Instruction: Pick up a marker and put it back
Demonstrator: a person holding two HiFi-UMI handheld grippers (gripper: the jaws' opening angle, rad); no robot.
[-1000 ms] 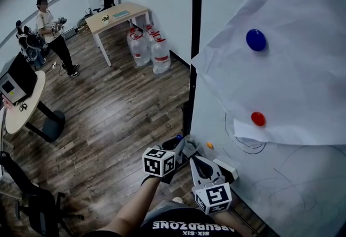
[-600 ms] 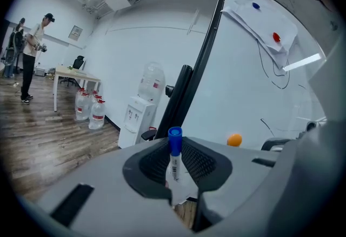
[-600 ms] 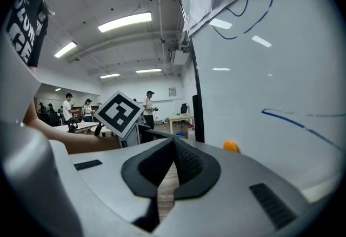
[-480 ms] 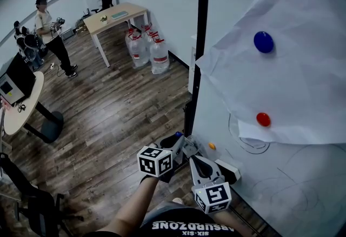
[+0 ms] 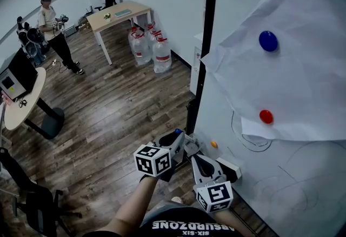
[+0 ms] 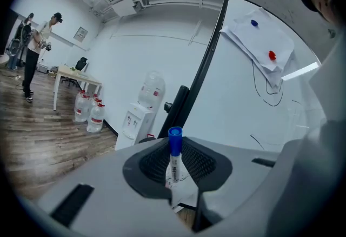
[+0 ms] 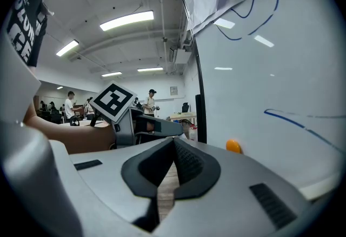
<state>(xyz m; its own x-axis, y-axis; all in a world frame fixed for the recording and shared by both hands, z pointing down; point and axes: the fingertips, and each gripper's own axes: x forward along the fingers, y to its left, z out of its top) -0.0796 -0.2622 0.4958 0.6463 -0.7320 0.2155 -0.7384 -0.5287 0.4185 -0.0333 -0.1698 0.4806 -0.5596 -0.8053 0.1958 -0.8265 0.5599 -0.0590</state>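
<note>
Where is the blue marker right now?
The marker is pinched in the left gripper, blue cap up, low in the head view beside the whiteboard's black edge.

There are 1 marker, 2 claws (left claw, right claw), 3 magnets (blue magnet, red magnet, orange magnet), 2 desks and 1 board.

Your marker is smooth, glossy plastic. The whiteboard beside you shines smooth; its paper sheets look matt and creased. The floor is grained wood planking.
</note>
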